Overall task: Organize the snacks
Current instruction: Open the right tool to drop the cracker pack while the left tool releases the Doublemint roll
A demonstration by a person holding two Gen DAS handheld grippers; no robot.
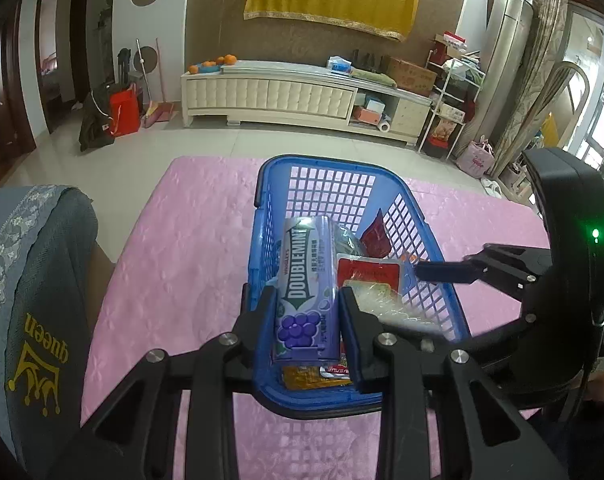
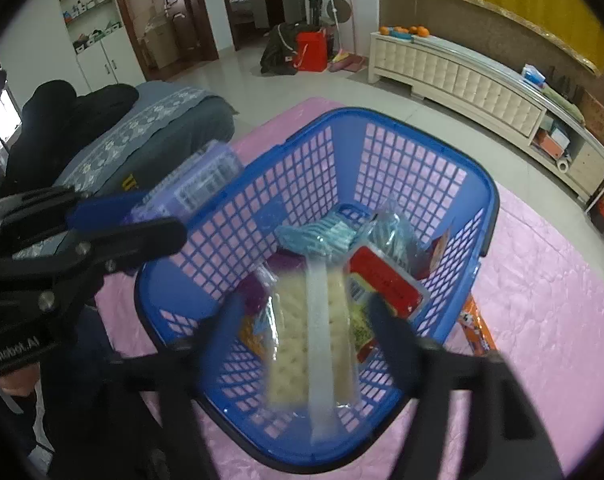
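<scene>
My left gripper (image 1: pixel 306 300) clamps the Doublemint gum box (image 1: pixel 305 288) above the blue basket (image 2: pixel 434 140); my right gripper (image 2: pixel 310 320) stands wide, cracker packet (image 2: pixel 310 344) loose between. Risk: gum dropped off-centre strikes the rim.

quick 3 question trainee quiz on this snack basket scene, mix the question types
1. True or false: the left tongs are clamped on the purple Doublemint gum box.
2. Over which container do both tongs hang? A) blue plastic lattice basket B) red bag C) cardboard box
3. Fill in: the clear-wrapped cracker pack sits between the fingers of the right tongs, which are ____.

Key: 1 true; 2 A; 3 open
</scene>
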